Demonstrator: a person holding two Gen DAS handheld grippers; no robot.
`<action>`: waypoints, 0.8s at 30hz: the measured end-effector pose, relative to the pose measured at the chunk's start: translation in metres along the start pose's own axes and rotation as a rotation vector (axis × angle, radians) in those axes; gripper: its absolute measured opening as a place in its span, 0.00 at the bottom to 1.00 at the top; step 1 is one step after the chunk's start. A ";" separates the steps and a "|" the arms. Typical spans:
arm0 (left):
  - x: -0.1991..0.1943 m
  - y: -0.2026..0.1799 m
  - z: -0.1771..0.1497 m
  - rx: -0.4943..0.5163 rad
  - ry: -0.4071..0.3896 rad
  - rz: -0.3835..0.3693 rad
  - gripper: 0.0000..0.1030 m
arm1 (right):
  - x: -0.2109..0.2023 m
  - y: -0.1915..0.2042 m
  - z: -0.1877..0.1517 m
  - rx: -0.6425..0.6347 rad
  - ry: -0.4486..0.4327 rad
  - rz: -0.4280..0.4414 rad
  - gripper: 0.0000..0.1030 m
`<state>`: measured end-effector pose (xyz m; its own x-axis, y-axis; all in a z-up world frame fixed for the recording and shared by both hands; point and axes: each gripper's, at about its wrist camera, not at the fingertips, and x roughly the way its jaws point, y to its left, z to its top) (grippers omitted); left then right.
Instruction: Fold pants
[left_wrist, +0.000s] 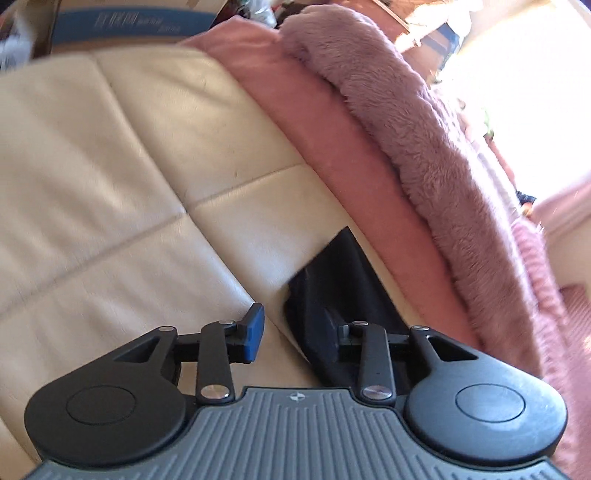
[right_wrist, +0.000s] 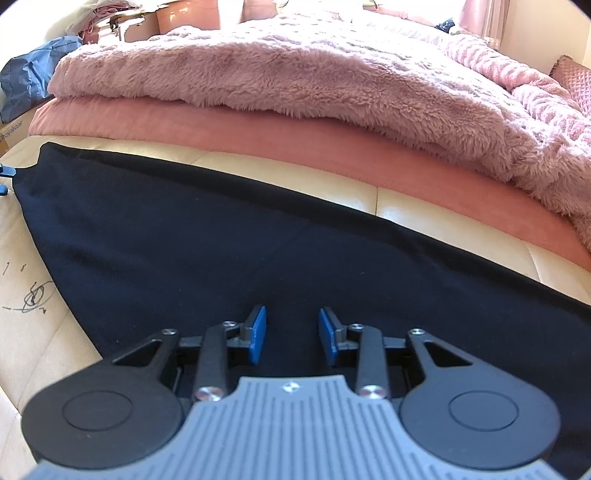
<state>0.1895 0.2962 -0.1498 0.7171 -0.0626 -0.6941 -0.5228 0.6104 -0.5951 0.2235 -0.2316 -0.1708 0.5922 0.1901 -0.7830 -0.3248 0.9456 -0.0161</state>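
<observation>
Pants (right_wrist: 221, 251) flat on cushion (right_wrist: 424, 199); blanket (right_wrist: 295, 85) behind, on bedsheet (right_wrist: 258, 129).

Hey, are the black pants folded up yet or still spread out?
Spread out. In the right wrist view the black pants lie flat in one long sheet across the cream cushion, no compact stack.

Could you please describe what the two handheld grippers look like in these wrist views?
The left gripper and the right gripper look alike: black linkage arms with silver pivot screws, two round black discs at the base, and a grey ribbed plate bearing a small round emblem. The fingers carry flat blue pads. No cables, hands or sleeves show.
</observation>
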 end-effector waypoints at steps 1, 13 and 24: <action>0.001 -0.001 0.000 -0.012 0.000 -0.012 0.37 | 0.000 0.000 0.000 -0.001 0.000 0.000 0.29; 0.014 -0.028 -0.009 0.110 -0.068 0.100 0.04 | 0.000 0.000 0.001 -0.001 0.006 0.004 0.29; -0.061 -0.016 -0.016 0.004 -0.149 0.219 0.03 | -0.012 0.029 -0.006 -0.068 0.059 0.058 0.29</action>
<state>0.1468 0.2778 -0.1046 0.6473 0.1879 -0.7387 -0.6711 0.6000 -0.4354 0.2022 -0.2081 -0.1657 0.5273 0.2260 -0.8191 -0.4078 0.9130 -0.0107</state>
